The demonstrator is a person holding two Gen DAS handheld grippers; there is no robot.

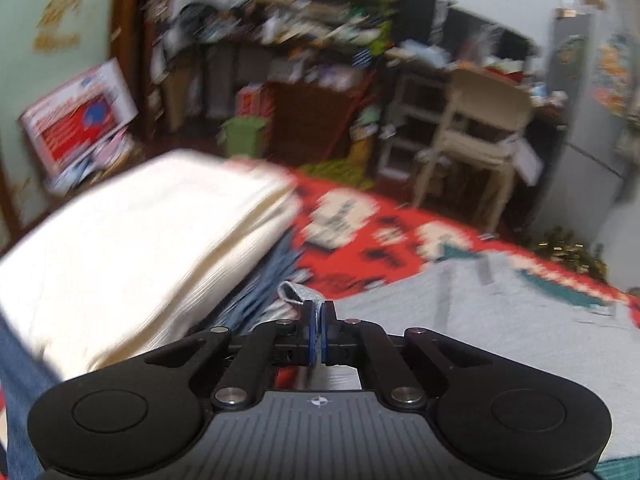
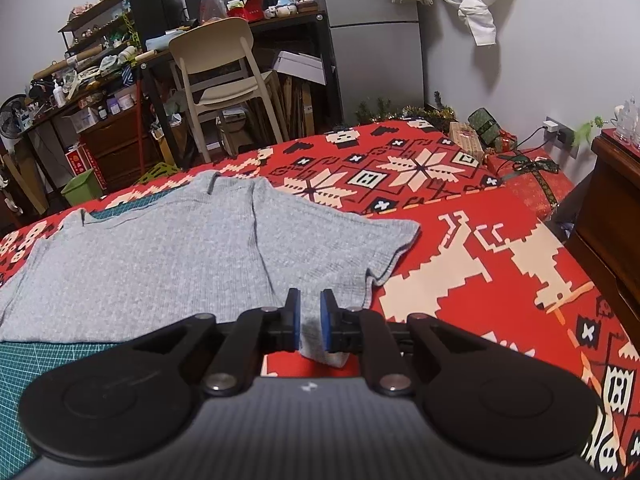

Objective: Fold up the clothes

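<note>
**A:** Bed first, because it is the biggest thing: the red patterned blanket (image 2: 460, 240) covers it, and at the near left a green cutting mat (image 2: 48, 360) lies on top. Where is the garment?

**B:** The grey knitted top (image 2: 160, 256) lies flat on the blanket and partly on the mat, with the neck at the far side and one short sleeve spread to the right. Beside it, in the left wrist view, there is a cream folded cloth (image 1: 132, 248), very blurred, with something blue striped under its edge.

**A:** And the tongs?

**B:** The left tongs (image 1: 318, 322) are pressed together on a small corner of the grey knit; a bit of fabric sticks out beyond the tips. The right tongs (image 2: 309, 314) have a narrow gap, and a grey hem corner sits between the pads. I judge they are clamped on it, but the grip looks less tight.

**A:** How will the top handle?

**B:** I think it is light, soft and stretchy. It will sag and not keep any shape, so a fold must be carried over with both corners at equal height. Best hold is the hem corners or the shoulder seams, where the knit is doubled and should slip less.
</note>
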